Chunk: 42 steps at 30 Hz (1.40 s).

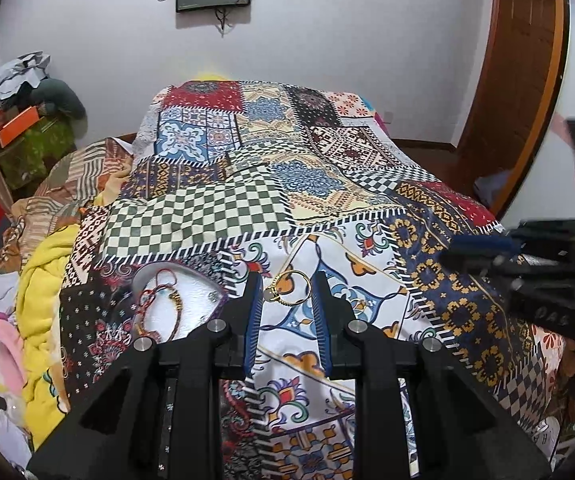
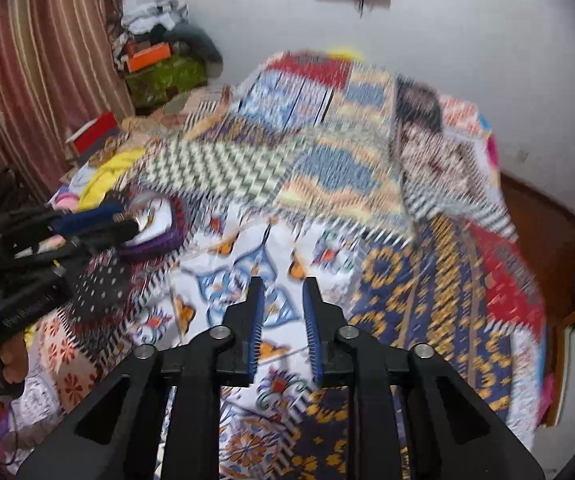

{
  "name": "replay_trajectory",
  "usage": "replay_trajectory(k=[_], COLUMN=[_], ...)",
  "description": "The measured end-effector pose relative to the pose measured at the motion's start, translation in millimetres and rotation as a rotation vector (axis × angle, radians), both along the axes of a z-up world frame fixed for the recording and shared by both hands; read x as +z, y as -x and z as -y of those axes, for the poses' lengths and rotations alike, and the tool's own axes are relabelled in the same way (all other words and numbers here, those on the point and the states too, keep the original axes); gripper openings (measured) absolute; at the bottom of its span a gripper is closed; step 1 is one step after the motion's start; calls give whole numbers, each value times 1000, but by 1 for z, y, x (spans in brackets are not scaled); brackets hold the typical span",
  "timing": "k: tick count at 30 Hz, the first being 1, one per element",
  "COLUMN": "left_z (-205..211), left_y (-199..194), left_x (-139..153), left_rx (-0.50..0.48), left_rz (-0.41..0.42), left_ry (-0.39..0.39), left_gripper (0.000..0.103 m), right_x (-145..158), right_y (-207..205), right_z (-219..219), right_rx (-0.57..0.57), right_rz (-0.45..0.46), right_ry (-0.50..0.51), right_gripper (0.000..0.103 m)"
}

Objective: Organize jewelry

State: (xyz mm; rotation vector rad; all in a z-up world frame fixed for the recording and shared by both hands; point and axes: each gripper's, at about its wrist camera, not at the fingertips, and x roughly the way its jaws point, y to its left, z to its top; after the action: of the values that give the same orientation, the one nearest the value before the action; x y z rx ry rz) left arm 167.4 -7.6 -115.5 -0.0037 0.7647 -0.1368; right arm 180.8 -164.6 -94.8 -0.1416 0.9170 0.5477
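Gold ring on quilt, tray beside, left gripper open-jawed.

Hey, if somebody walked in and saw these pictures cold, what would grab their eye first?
Most likely the loud patchwork bedspread that fills both views. Next, the gold bangle lying on it, just ahead of the open left hand-held gripper. Left of that gripper sits a white-lined jewelry tray holding red thread bracelets; the right wrist view is badly blurred.
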Motion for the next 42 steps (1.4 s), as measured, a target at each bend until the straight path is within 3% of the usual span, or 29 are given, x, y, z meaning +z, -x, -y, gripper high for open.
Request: replay_trajectory(k=[9, 19, 34, 37, 42], left_z=[-16, -29, -37, -38, -43], left_y=[-2, -14, -19, -15, -10], left_x=[-14, -33, -46, -41, -31], left_rx=[23, 37, 49, 51, 62], left_rz=[-26, -59, -83, -74, -49], left_ry=[14, 41, 63, 62, 56], left_gripper=[24, 24, 24, 24, 24], right_x=[-52, -90, -93, -90, -80], right_y=[-16, -35, -36, -33, -29], right_z=[-23, -42, -50, -51, -50], right_rx=[31, 52, 80, 78, 74], right_rz=[-155, -236, -179, -177, -160], right_ry=[58, 134, 138, 130, 103], right_gripper=[19, 19, 18, 6, 6])
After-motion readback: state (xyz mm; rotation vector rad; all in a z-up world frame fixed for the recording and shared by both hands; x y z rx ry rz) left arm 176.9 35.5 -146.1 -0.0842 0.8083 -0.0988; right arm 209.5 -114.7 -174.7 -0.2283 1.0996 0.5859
